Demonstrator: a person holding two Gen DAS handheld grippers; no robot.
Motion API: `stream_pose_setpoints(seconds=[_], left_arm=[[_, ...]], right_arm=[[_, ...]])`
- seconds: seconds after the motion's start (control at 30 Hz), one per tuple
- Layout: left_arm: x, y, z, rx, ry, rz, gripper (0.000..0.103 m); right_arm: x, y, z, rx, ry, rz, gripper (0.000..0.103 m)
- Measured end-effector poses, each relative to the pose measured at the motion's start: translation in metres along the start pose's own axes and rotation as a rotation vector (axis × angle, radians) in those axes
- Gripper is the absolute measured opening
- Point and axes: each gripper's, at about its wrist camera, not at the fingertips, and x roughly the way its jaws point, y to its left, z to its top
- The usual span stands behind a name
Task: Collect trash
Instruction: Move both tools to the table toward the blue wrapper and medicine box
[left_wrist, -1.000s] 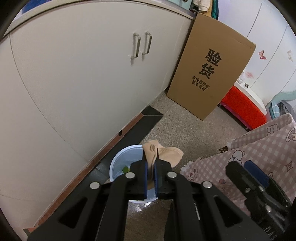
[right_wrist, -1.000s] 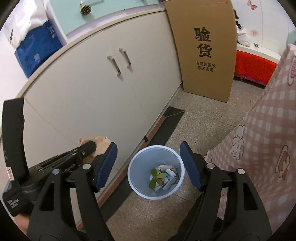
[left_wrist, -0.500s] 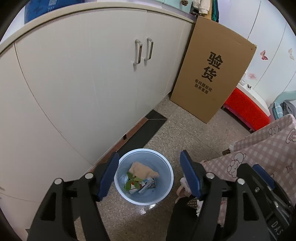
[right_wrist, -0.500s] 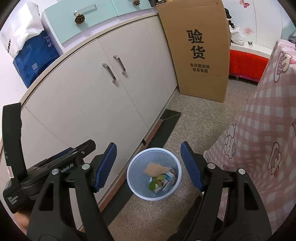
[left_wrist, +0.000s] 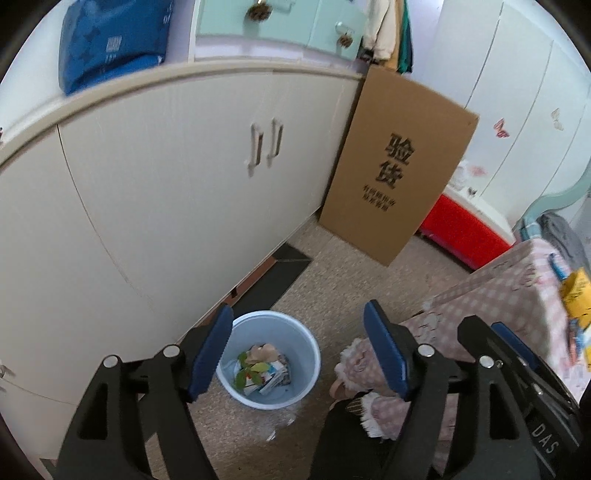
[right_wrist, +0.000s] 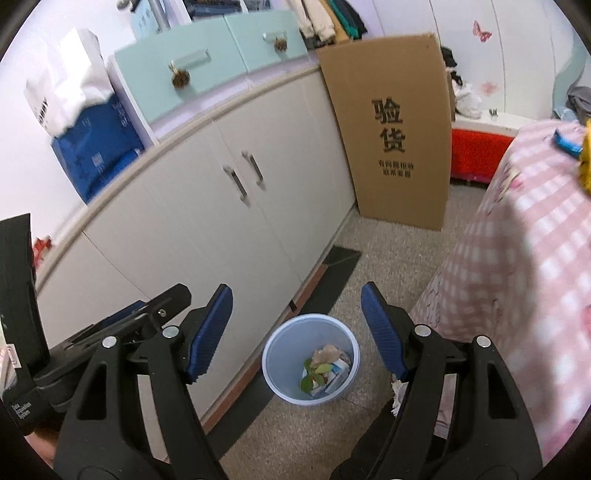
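The tan wrapper (left_wrist: 264, 354) has dropped from the left gripper (left_wrist: 295, 350), whose jaws have just been opening, into the bin (left_wrist: 310, 343). Both grippers gape empty; right gripper (right_wrist: 295, 332). Blurred tabletop trash (left_wrist: 574, 295) might invite a mis-grasp.

Both wrist cameras look steeply down, from above, at the round pale blue plastic bin (left_wrist: 269, 360) (right_wrist: 310, 358). The left camera is a little nearer to it. Both views share the bin and the tall brown cardboard box (left_wrist: 397, 164) (right_wrist: 391, 129) behind it.

bin (left_wrist: 314, 354) mouth seems clear above.
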Motion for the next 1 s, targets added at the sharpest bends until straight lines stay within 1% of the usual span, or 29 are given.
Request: stream_pose_setpoints(seconds=[0.07,0.23,0.33,0.43,0.6,0.7,0.77,0.9,1.0], left_arm=[[-0.013,-0.008,0.003,0.006,-0.023,-0.018,0.074],[-0.05,-0.045,0.006,0.051,-0.071,-0.095,0.076],[-0.065,-0.071,0.005,0.082,-0.089,-0.131,0.079],[-0.076,-0.104,0.0,0.14,-0.1,-0.172,0.08],[-0.083,-0.172,-0.016,0.282,-0.101,-0.219,0.084],[-0.084,-0.208,-0.028,0.363,-0.09,-0.242,0.084],[-0.082,-0.229,-0.035,0.413,-0.081,-0.259,0.086],[-0.072,-0.275,-0.053,0.525,-0.034,-0.306,0.086],[-0.067,-0.299,-0.063,0.587,-0.032,-0.315,0.086]], right_arm=[[-0.017,-0.001,0.005,0.004,-0.028,0.0,0.072],[-0.067,-0.017,0.018,0.037,-0.111,-0.01,0.073],[-0.098,-0.034,0.023,0.055,-0.155,-0.03,0.075],[-0.127,-0.057,0.028,0.074,-0.193,-0.067,0.075],[-0.17,-0.108,0.024,0.126,-0.229,-0.144,0.076],[-0.188,-0.139,0.019,0.163,-0.238,-0.192,0.076],[-0.2,-0.162,0.014,0.198,-0.245,-0.222,0.076],[-0.217,-0.203,0.004,0.263,-0.25,-0.273,0.076],[-0.226,-0.226,-0.001,0.301,-0.253,-0.293,0.076]])
